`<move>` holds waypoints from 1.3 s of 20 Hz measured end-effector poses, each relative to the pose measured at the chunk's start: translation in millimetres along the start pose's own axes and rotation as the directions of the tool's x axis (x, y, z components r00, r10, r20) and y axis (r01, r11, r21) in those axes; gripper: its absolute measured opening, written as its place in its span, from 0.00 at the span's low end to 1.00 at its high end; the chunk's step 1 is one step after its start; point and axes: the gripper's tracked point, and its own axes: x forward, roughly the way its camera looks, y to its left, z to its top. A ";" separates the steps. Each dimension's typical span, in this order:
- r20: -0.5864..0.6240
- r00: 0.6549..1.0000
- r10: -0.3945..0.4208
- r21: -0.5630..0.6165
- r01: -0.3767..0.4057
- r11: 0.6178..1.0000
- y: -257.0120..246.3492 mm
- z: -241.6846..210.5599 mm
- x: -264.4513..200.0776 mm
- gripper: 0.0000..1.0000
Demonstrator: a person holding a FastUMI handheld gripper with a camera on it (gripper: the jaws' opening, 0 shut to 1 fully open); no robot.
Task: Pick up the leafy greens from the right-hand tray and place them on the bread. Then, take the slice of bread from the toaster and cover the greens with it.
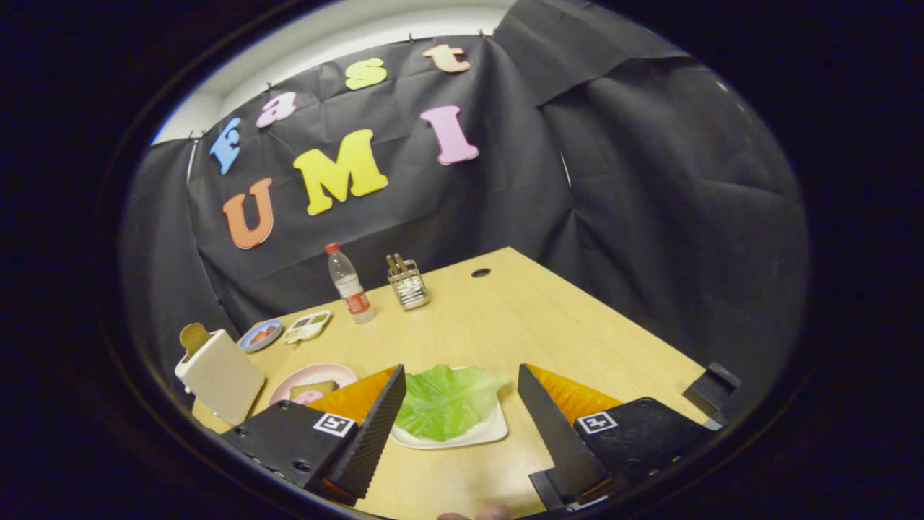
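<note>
1. A pale wooden tabletop [520, 318] fills the lower middle of the frame, with black cloth walls rising behind it and to the right.
2. The tool [462, 393] sits at the bottom of the frame with its two fingers spread wide apart, gripping nothing.
3. Between the fingers, just ahead of them, a leafy green [444, 397] lies on a white square tray [480, 433]. The leaf covers most of the tray and hangs slightly past its far edge. The left finger overlaps the tray's left side in the picture; whether it touches cannot be told.
4. At lower left, a cream-coloured toaster [220, 375] stands near the tabletop's edge, with a brown slice of bread [193, 338] sticking up out of its slot.
5. Just right of the toaster, a pink plate [307, 379] holds a piece of bread [317, 390] with something pink on it; the left finger hides part of the plate.
6. Behind the toaster, towards the left middle, are a small blue dish [260, 335] and a small pale dish [308, 326] of mixed foods, side by side.
7. Further back, near the centre, a clear water bottle [350, 285] with a red cap stands upright, and just right of it a small wire holder [408, 283].
8. A dark round hole [481, 273] shows in the tabletop near its far corner.
</note>
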 end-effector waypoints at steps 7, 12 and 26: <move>-0.098 0.995 -0.028 0.126 0.040 0.991 -13.3 -16.6 45.8 0.95; -0.153 0.988 -0.023 0.188 0.052 0.981 -17.2 -30.4 70.2 0.96; -0.192 0.981 -0.033 0.244 0.080 0.966 -19.8 -43.4 109.7 0.64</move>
